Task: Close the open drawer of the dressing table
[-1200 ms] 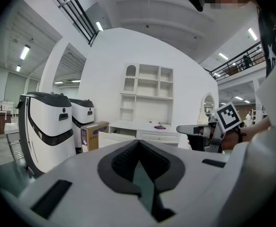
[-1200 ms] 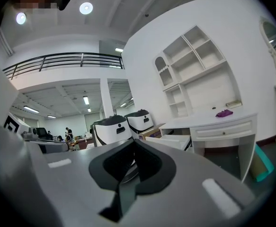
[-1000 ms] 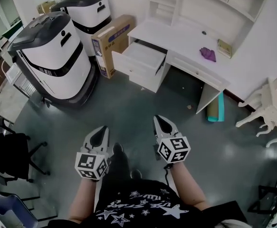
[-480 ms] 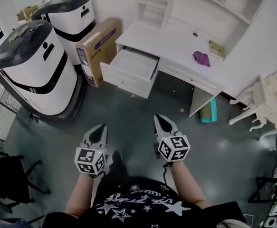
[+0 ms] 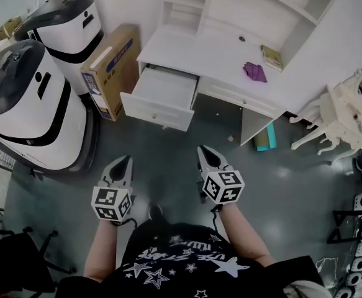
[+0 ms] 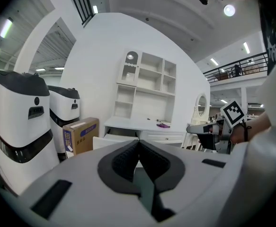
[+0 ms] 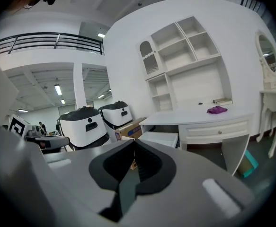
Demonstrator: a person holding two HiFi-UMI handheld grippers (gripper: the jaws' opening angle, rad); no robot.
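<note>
The white dressing table [image 5: 224, 54] stands against the far wall, with shelves above it. Its left drawer [image 5: 159, 98] is pulled out and looks empty; it also shows in the left gripper view [image 6: 110, 141] and the right gripper view [image 7: 162, 137]. My left gripper [image 5: 122, 163] and right gripper [image 5: 204, 153] hover side by side over the dark floor, some way short of the drawer, both pointing at it. Each is shut with nothing between its jaws, as the left gripper view [image 6: 138, 142] and right gripper view [image 7: 133, 144] confirm.
Two large white-and-black machines [image 5: 28, 98] and a cardboard box [image 5: 109, 67] stand left of the drawer. A purple cloth [image 5: 253, 72] and a book [image 5: 271, 56] lie on the tabletop. A teal roll [image 5: 262, 136] rests under the table. White carved furniture [image 5: 336, 113] stands at the right.
The person has walked toward the dressing table, so the drawer lies nearer to both grippers. Both grippers stay shut and empty.
</note>
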